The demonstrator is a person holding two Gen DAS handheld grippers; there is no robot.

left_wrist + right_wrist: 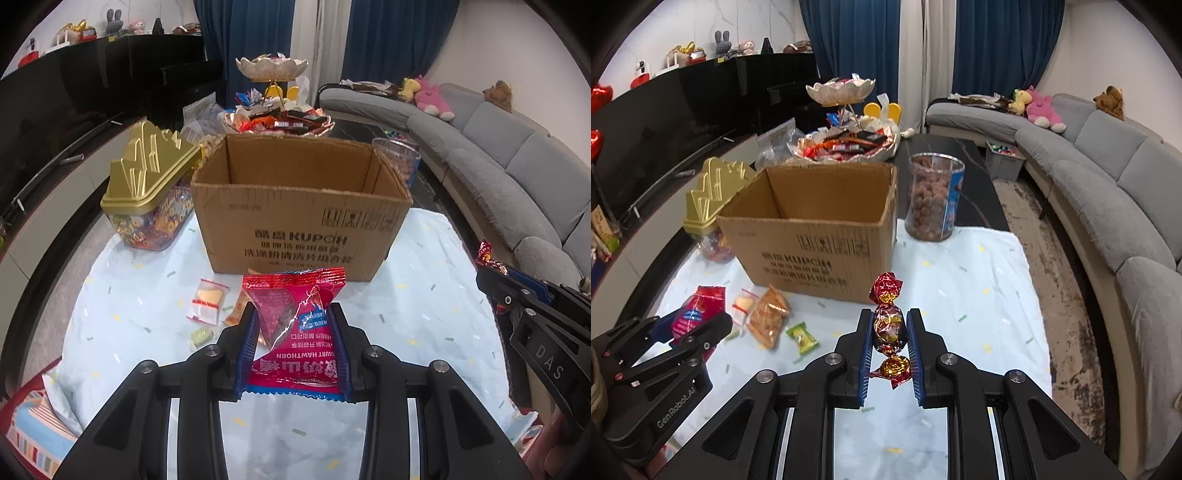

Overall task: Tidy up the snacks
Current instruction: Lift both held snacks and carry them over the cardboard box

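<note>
My left gripper [293, 314] is shut on a red yogurt hawthorn snack packet [295, 314], held above the table in front of an open cardboard box [301, 218]. My right gripper [889, 321] is shut on a red and gold foil-wrapped candy [888, 325], held right of the box [812, 236]. The right gripper also shows at the right edge of the left wrist view [495, 273], the left gripper at the lower left of the right wrist view [698, 321]. Loose snacks lie on the cloth: a clear-wrapped biscuit [208, 301], an orange packet [768, 315], a green candy [802, 336].
A gold-lidded candy jar [147, 192] stands left of the box. A clear jar of brown balls [932, 197] stands to its right. A tiered dish full of snacks [846, 142] stands behind it. A grey sofa [1108, 192] runs along the right.
</note>
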